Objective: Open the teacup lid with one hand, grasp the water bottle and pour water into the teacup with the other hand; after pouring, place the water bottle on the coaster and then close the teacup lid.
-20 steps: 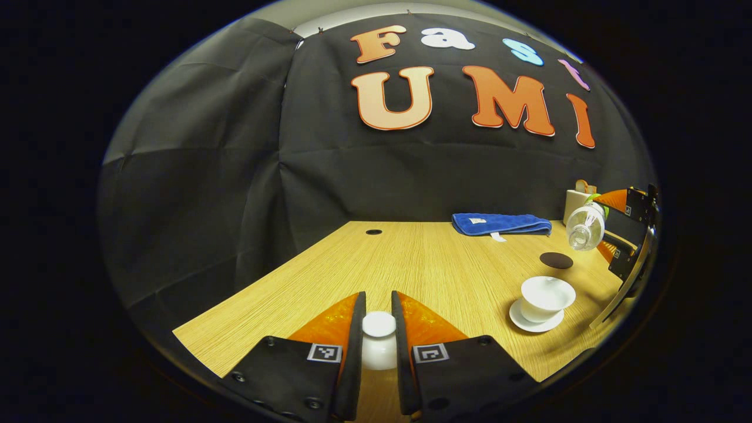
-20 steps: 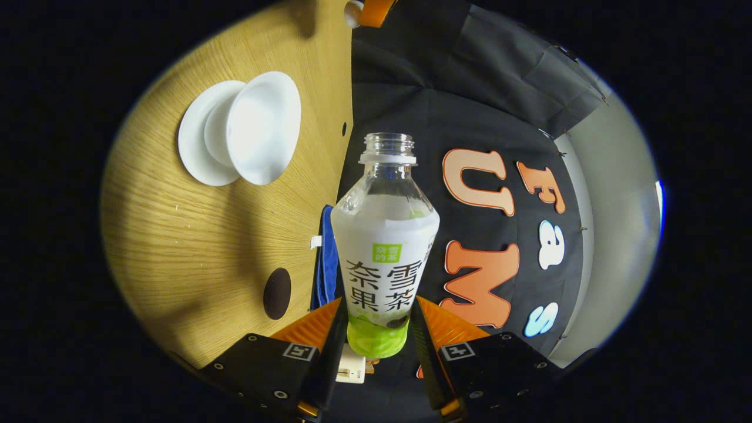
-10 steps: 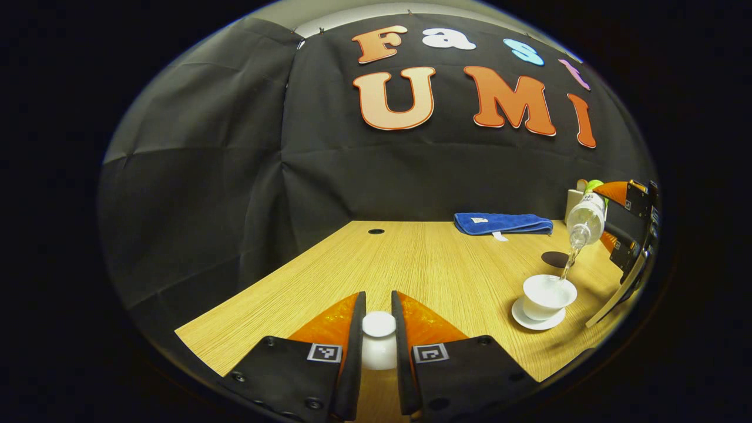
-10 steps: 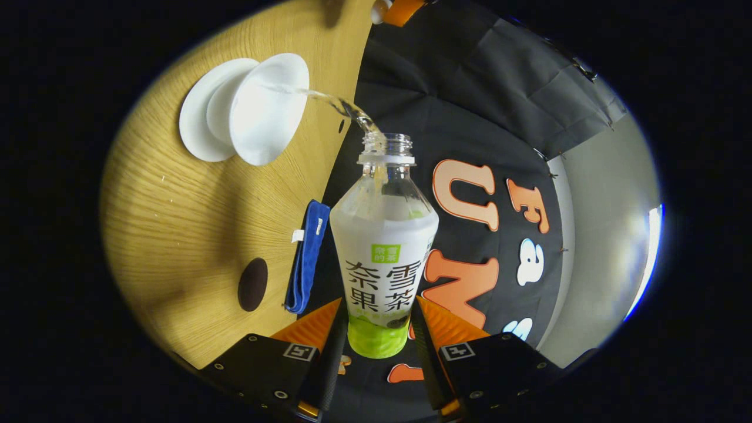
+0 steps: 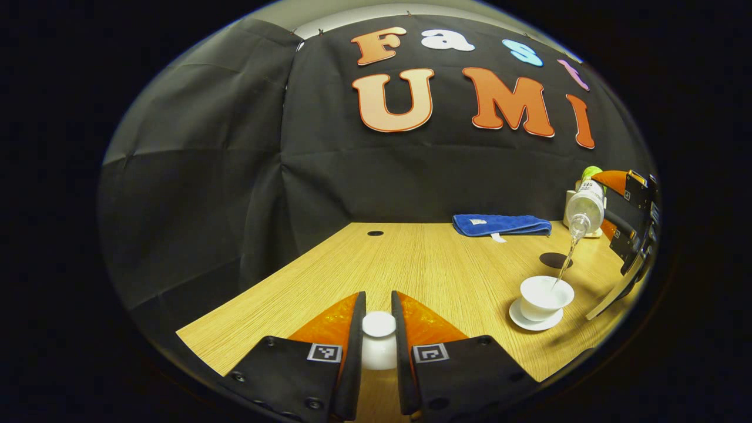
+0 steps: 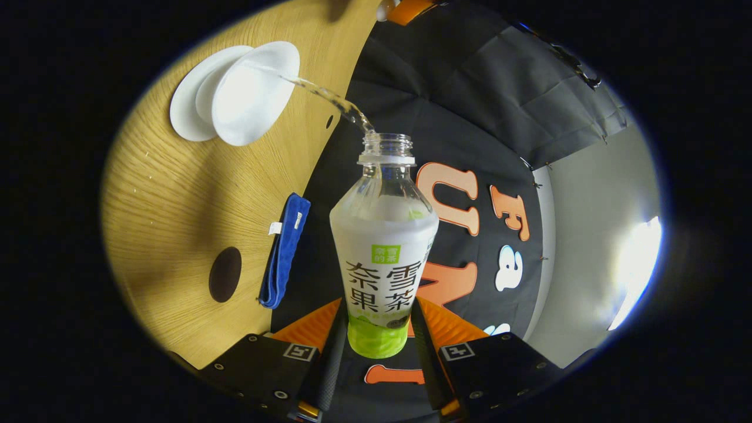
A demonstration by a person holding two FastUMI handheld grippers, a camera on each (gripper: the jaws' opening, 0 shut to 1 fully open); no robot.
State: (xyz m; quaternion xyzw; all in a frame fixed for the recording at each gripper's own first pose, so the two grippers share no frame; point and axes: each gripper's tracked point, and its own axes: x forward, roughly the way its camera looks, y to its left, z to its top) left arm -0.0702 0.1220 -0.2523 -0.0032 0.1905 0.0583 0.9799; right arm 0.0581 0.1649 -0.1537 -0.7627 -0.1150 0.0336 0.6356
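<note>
My left gripper is shut on the knob of the white teacup lid, held low over the table's near left part. The white teacup stands uncovered on its saucer at the right. My right gripper is shut on the base of the clear water bottle, which is tipped neck-down above the teacup. A thin stream of water runs from the bottle mouth into the cup. The dark round coaster lies bare just behind the cup. In the left gripper view the bottle hangs over the cup.
A folded blue cloth lies at the back of the wooden table. A pale box stands at the far right behind the bottle. A small round hole is in the tabletop near the back wall.
The bottle tipped further and rose a little; water began pouring and still streams into the teacup. The left gripper with the lid has stayed put.
</note>
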